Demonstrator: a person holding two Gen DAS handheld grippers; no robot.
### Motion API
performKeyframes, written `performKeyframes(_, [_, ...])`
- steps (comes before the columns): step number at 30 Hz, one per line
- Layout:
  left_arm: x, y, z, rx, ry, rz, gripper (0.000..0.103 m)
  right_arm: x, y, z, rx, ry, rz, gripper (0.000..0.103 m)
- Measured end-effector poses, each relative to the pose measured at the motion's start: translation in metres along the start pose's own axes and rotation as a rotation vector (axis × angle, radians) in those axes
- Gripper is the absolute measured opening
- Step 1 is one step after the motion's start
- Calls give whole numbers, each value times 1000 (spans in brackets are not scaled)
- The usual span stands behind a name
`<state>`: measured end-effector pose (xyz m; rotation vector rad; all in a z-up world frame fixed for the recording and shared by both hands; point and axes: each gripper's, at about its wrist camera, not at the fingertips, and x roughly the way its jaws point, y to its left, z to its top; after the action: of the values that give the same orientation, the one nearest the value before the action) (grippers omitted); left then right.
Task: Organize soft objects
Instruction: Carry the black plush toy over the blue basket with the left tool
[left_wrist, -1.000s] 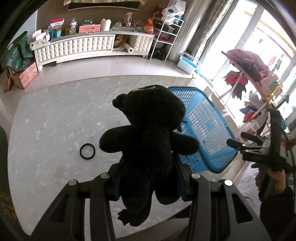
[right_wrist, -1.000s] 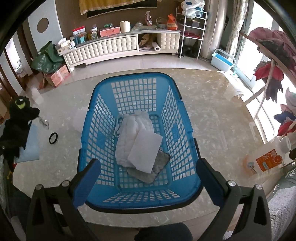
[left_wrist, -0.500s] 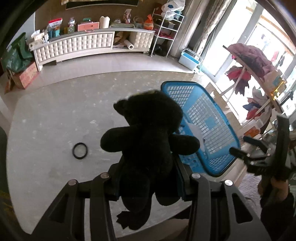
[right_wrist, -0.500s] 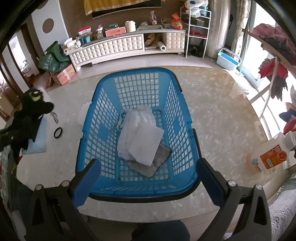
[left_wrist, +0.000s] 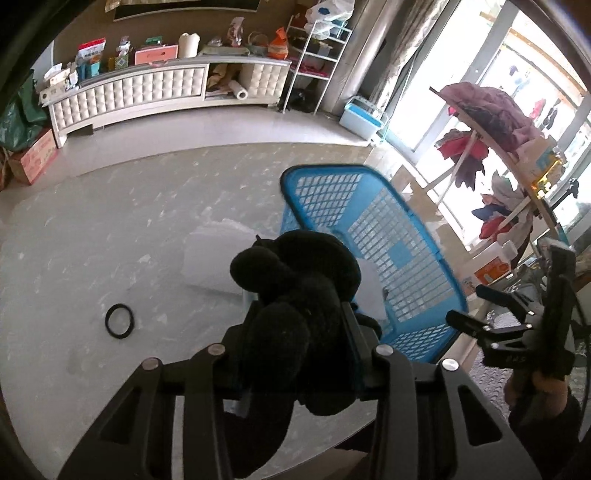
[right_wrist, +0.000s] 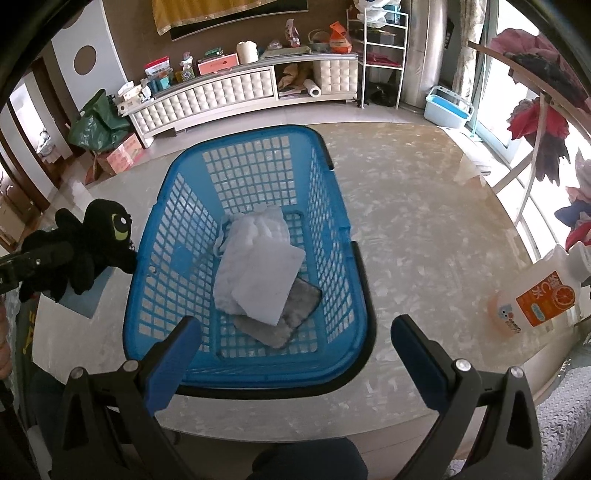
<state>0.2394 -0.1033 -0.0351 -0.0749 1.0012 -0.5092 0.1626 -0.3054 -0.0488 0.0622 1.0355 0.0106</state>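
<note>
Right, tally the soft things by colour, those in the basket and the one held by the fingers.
White: 2, the quilted white cloth and the flat white folded cloth in the blue plastic basket.
Grey: 1, the grey cloth beneath them.
Black: 1, the black plush toy in the left gripper.
Total: 4.

Black plush toy (left_wrist: 295, 295) nearer blue basket (left_wrist: 424, 258).

Both grippers were matte black frames with silver screws; the right gripper (right_wrist: 295, 354) carried blue finger pads (right_wrist: 171, 360).
</note>
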Motion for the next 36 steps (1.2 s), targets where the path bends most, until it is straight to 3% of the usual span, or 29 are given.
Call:
performKeyframes(11, [-9, 0, 16, -58, -88, -37, 36, -1, -6, 1, 16, -9, 3, 103])
performKeyframes(14, [-16, 4, 17, -85, -112, -87, 36, -2, -8, 2, 18, -11, 0, 103])
performKeyframes(19, [-20, -10, 20, -44, -133, -137, 36, 0, -8, 4, 15, -9, -2, 103])
performKeyframes(26, [3, -35, 20, 24, -96, -158, 36, 0, -6, 5, -3, -7, -14, 103])
performKeyframes(36, [51, -65, 16, 128, -3, -82, 36, 6, -9, 5, -7, 8, -33, 103])
